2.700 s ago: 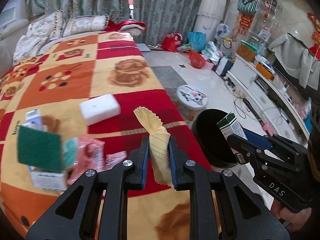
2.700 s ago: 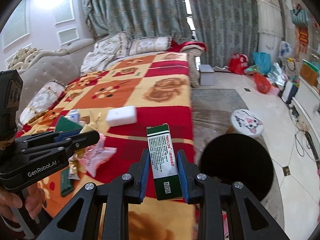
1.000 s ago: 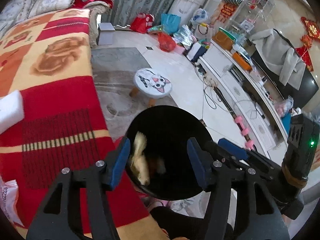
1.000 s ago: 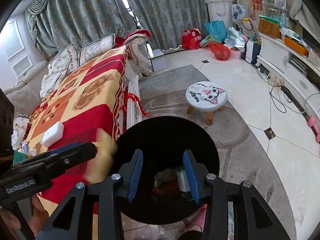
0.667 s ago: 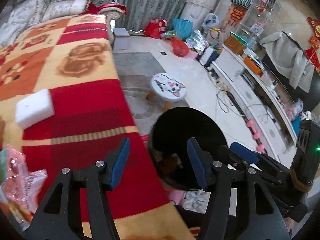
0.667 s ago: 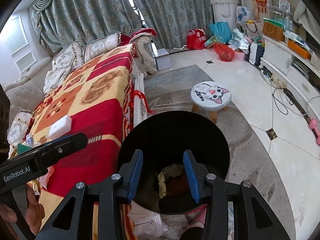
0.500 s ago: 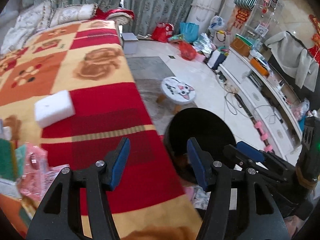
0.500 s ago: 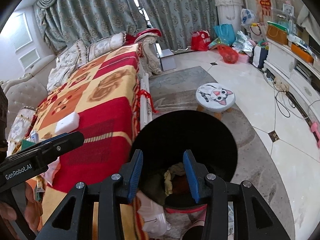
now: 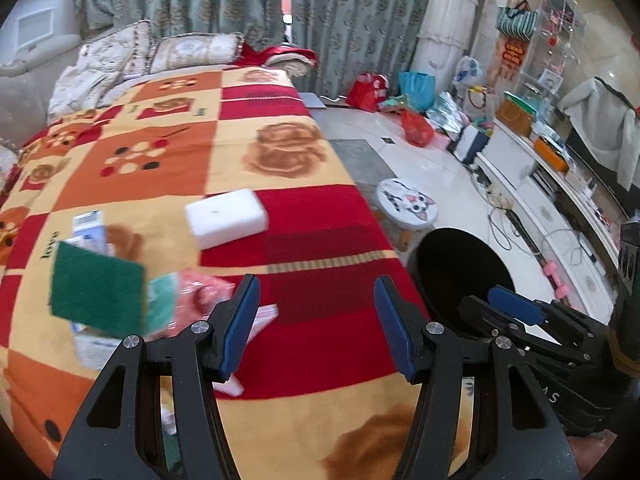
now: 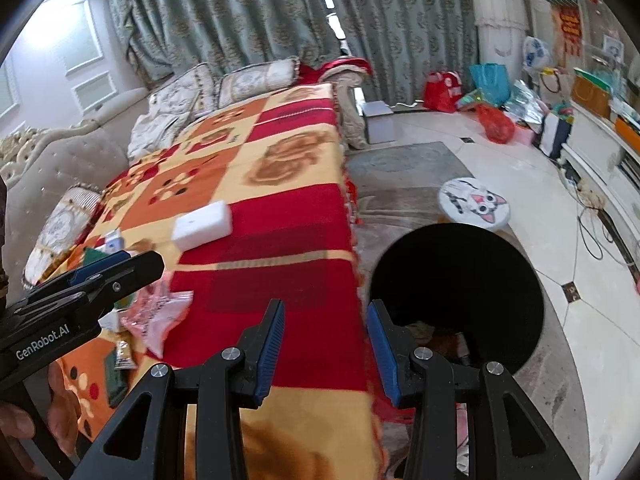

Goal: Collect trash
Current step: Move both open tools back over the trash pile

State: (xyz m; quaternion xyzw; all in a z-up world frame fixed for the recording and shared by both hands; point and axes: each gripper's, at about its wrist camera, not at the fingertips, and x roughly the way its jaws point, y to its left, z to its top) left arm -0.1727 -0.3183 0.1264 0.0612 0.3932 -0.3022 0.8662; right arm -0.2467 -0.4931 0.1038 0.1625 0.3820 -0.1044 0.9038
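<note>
My left gripper [image 9: 316, 326] is open and empty above the red and yellow blanket [image 9: 304, 292]. My right gripper [image 10: 325, 344] is open and empty over the blanket's edge [image 10: 320, 240], beside the black trash bin [image 10: 456, 280]. The bin also shows at the right in the left wrist view [image 9: 460, 268]. Trash lies on the blanket at the left: a white foam block [image 9: 226, 218], a green scouring pad [image 9: 96, 290], a pink wrapper [image 9: 200, 292] and a small blue-white box [image 9: 90, 226]. The foam block [image 10: 202, 224] and pink wrapper [image 10: 156, 312] also show in the right wrist view.
A cat-face stool [image 10: 474, 202] stands on the floor behind the bin. Bags [image 10: 494, 126] and a white cabinet [image 10: 600, 148] line the right side. Pillows [image 9: 192, 50] sit at the far end of the sofa. Curtains hang behind.
Both grippers dropped their items, the yellow rag and the green box, into the bin. Both have since swung left, from over the bin back toward the blanket, with jaws open.
</note>
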